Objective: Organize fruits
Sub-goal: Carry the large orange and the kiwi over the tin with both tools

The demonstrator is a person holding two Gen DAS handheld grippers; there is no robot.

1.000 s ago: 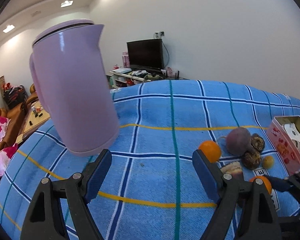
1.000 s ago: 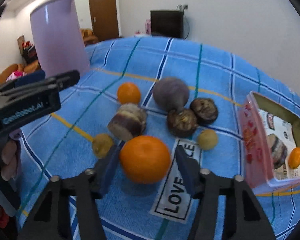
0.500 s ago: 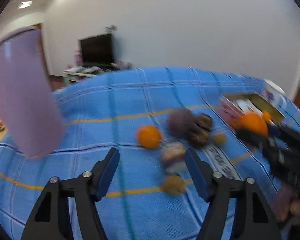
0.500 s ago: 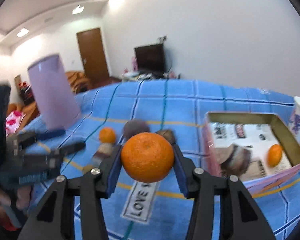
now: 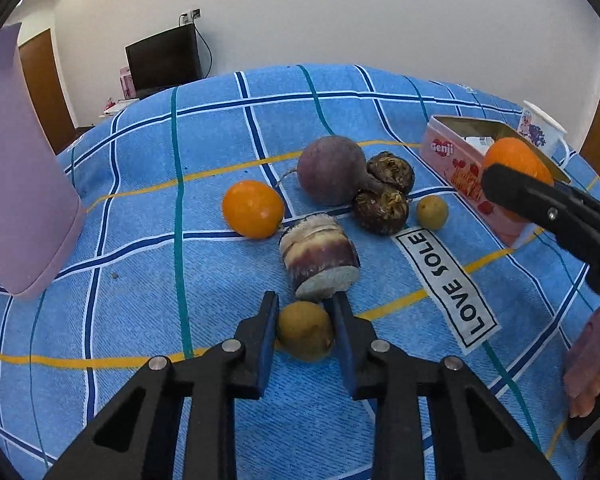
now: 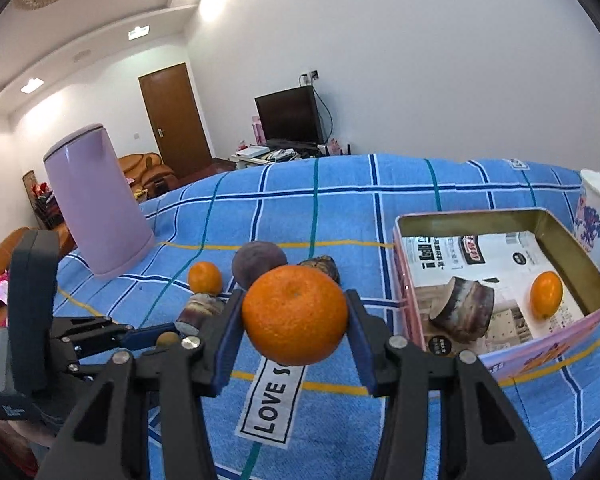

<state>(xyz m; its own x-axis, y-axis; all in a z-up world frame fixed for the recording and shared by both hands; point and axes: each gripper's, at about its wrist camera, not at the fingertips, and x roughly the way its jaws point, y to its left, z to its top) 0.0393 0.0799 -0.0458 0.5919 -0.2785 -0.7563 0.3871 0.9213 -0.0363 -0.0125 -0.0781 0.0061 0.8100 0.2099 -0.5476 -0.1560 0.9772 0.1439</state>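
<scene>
We grip the big orange (image 6: 295, 314) in our right tongs (image 6: 296, 320), lifted off the blue checked cloth (image 5: 140, 184) beside the pink tin (image 6: 548, 340). Our left tongs (image 5: 305, 330) are clamped on a small brown fruit (image 5: 305, 330) lying on the cloth, just before the cut root chunk (image 5: 320, 256).

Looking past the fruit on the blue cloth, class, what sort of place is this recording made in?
Most likely a home living room. A television stands on a low stand against the far wall, a sofa sits beside a wooden door, and a lilac kettle shares the table's checked cloth.
</scene>
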